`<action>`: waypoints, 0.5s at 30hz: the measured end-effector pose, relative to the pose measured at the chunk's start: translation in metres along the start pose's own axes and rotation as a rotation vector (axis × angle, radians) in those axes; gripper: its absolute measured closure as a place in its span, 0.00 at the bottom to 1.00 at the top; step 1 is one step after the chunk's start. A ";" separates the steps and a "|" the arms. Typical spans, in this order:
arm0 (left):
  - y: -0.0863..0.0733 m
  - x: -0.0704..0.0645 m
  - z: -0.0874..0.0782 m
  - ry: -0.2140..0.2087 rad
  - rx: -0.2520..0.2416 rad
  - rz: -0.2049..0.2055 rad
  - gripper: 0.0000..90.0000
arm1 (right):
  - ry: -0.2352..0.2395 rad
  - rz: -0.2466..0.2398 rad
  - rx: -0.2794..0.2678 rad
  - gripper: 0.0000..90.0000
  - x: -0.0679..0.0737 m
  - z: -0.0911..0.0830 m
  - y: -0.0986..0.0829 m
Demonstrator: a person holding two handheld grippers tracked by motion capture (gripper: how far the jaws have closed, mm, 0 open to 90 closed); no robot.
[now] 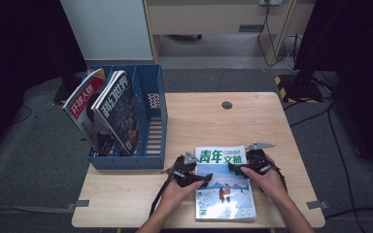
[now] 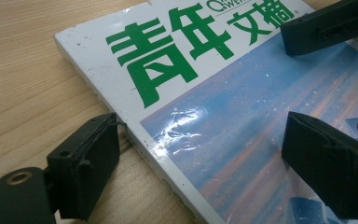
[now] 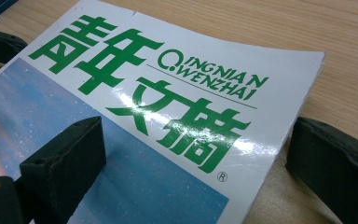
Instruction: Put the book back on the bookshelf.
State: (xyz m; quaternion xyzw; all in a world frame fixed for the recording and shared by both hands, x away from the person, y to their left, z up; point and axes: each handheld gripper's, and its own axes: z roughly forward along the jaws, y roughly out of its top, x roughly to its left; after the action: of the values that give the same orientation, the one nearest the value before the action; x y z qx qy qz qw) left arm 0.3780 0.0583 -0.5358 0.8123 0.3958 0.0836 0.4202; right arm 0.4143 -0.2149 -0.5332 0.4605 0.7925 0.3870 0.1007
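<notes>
A magazine (image 1: 226, 194) with a white top band, green Chinese title and blue snowy cover lies flat near the table's front edge. My left gripper (image 1: 205, 179) is open at its left edge. In the left gripper view this gripper (image 2: 203, 135) straddles the spine of the magazine (image 2: 177, 70), one jaw on the wood and the other over the cover. My right gripper (image 1: 233, 168) is open at the top right. In the right gripper view it (image 3: 198, 133) straddles the right edge of the magazine (image 3: 191, 93), with one jaw above the cover and one beside it.
A blue file rack (image 1: 150, 121) stands at the table's left, with two magazines (image 1: 85, 104) (image 1: 119, 109) leaning in its left slots. The wooden table (image 1: 213, 121) has a round cable hole (image 1: 227, 105) at the back. Dark floor and cables surround it.
</notes>
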 end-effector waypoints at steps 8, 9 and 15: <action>0.000 0.000 0.000 0.002 0.001 -0.001 0.12 | 0.006 0.006 -0.001 0.09 0.003 -0.005 -0.005; 0.000 0.000 0.000 0.003 0.000 -0.002 0.12 | 0.011 0.005 0.007 0.10 0.003 -0.006 -0.004; 0.000 0.000 0.000 0.002 0.000 -0.002 0.12 | -0.010 -0.013 -0.034 0.27 0.008 -0.020 0.000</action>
State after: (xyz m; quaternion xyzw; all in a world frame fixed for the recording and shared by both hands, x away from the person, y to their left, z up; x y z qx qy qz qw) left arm 0.3780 0.0579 -0.5357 0.8119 0.3970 0.0842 0.4197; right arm 0.3994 -0.2193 -0.5183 0.4555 0.7882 0.3975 0.1151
